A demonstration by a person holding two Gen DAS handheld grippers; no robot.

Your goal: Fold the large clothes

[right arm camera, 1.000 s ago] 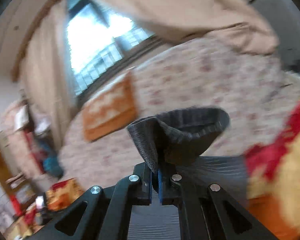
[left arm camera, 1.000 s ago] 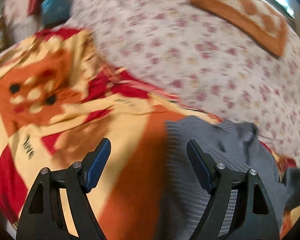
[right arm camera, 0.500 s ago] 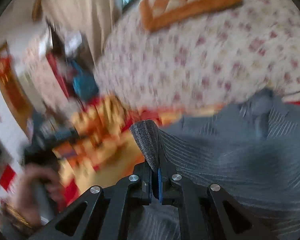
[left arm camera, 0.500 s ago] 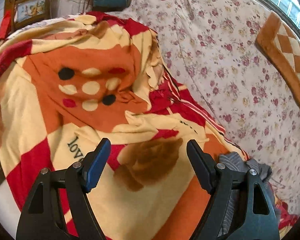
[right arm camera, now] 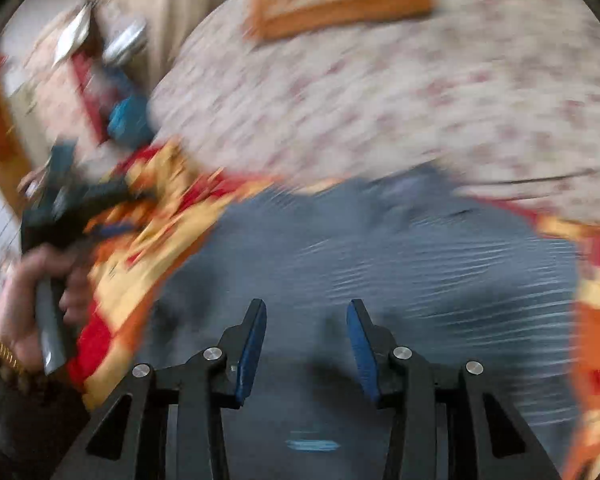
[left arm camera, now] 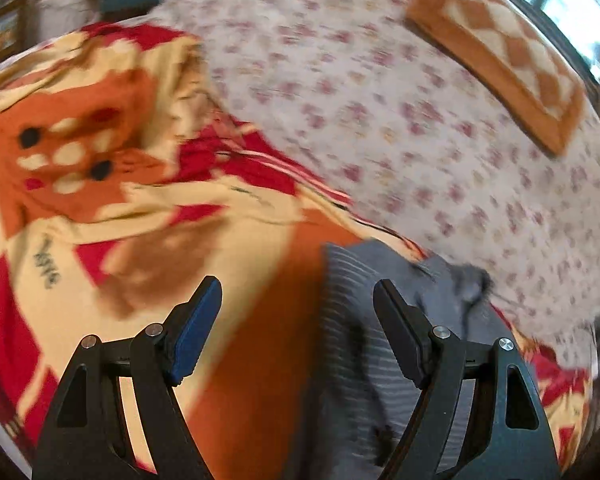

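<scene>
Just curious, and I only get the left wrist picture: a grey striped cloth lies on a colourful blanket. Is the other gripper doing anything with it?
Observer: The right gripper is over the grey striped garment. Its jaws have just been opening, and nothing is between them.
Operator: How much of that garment is there?
Observer: In the right wrist view it fills the middle of the picture, with the blanket on both sides.
Operator: Can you see who holds my gripper?
Observer: Only a hand at the left edge, wrapped round a grey handle, with a gold-coloured band at the wrist.
</scene>
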